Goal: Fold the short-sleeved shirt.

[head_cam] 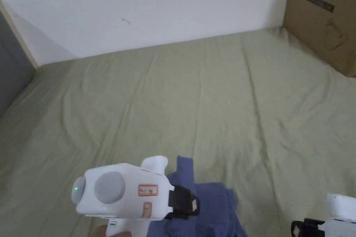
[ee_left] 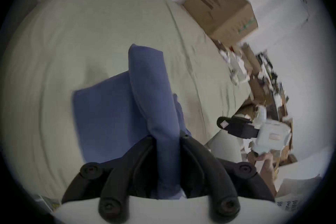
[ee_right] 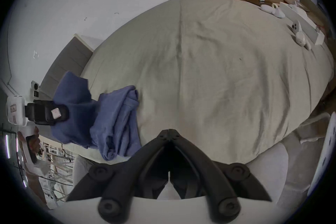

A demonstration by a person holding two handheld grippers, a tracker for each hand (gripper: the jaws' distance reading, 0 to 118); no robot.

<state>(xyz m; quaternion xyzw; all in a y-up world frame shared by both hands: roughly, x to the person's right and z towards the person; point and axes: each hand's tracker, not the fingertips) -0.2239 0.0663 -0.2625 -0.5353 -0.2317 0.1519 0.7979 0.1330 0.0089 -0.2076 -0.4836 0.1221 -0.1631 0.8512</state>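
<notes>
Shirt (ee_left: 116,118) is pinched in the left hand-held gripper (ee_left: 166,137), bunched on the bed (head_cam: 208,102); the right hand-held gripper (ee_right: 169,130), closed empty, sits well apart rightward.

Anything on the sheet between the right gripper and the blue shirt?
Nothing: in the right gripper view, bare green sheet separates the right gripper, jaws closed and empty, from the blue shirt, which the left gripper grips.

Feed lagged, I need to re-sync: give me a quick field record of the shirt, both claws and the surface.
shirt: blue shirt, bunched, partly lifted off the sheet
left claw: left claw, jaws pressed on a fold of the shirt
right claw: right claw, jaws together, holding nothing, above the sheet
surface: wrinkled green sheet
nearby: cardboard box at the far right
</notes>
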